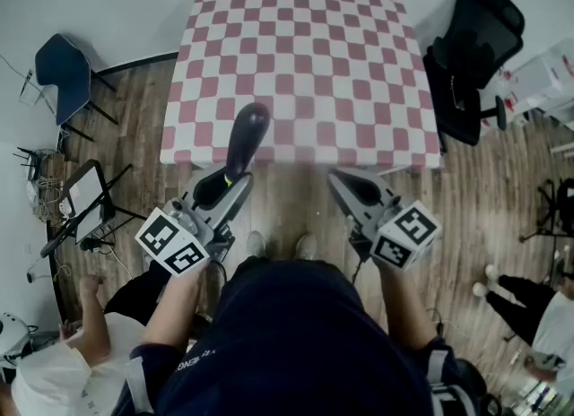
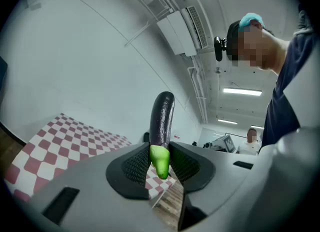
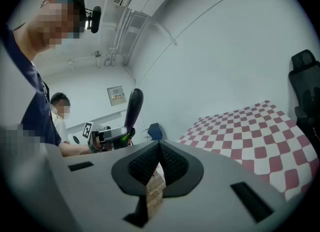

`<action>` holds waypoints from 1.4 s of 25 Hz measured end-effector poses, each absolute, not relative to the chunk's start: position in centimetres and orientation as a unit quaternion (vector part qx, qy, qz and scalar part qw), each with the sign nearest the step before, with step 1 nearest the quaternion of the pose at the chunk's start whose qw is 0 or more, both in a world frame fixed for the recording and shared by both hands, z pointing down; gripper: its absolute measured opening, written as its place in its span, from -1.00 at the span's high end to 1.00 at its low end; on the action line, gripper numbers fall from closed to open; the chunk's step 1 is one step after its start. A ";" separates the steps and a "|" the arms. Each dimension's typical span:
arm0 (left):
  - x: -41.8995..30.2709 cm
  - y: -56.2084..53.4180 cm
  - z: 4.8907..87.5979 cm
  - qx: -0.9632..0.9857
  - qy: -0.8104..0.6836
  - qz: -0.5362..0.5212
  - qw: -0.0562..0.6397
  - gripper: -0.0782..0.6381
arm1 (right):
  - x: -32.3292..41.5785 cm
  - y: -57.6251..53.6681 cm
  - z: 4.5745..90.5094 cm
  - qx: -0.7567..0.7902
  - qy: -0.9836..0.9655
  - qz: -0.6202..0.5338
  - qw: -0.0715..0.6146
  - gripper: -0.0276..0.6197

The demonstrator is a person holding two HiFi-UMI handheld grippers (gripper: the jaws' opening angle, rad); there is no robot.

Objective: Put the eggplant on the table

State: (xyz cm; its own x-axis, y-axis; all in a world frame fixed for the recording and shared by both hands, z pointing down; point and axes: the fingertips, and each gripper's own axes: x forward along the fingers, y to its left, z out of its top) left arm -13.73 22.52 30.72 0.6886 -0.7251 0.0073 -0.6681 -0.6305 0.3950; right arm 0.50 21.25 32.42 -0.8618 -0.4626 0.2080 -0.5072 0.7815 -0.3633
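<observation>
While the left gripper (image 1: 218, 192), held level left of centre, clamps the eggplant (image 1: 246, 139) by its green stem, the purple body overlaps the near edge of the checkered table (image 1: 296, 65); the right gripper (image 1: 354, 188), right of centre, is closed and empty.

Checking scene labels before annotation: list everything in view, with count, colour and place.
dark purple eggplant with green stem: 1, purple, held by its stem end, at the table's near edge
table with red-and-white checkered cloth: 1, centre
black office chair: 1, right of table
blue chair: 1, left of table
wooden plank floor: brown, around table
other people: 2, partly seen, lower left, lower right
left gripper: grey, jaws shut on eggplant stem
right gripper: grey, jaws shut, empty
</observation>
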 end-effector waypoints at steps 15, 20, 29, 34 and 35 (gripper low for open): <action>-7.8 21.8 32.1 0.887 -0.412 -0.073 0.194 0.41 | 7.4 20.1 34.3 0.235 -0.940 0.239 0.061 0.86; -7.7 19.3 33.1 0.886 -0.409 -0.073 0.206 0.41 | 7.5 17.9 35.4 0.240 -0.933 0.258 0.066 0.86; -9.6 9.6 33.9 0.899 -0.373 -0.079 0.214 0.41 | 5.5 9.8 36.2 0.274 -0.919 0.273 0.074 0.86; -12.4 3.8 33.9 0.907 -0.354 -0.078 0.213 0.42 | 2.2 4.7 36.2 0.293 -0.910 0.281 0.083 0.86; -13.1 2.8 34.0 0.909 -0.353 -0.072 0.210 0.41 | 1.5 3.7 36.1 0.295 -0.910 0.279 0.086 0.86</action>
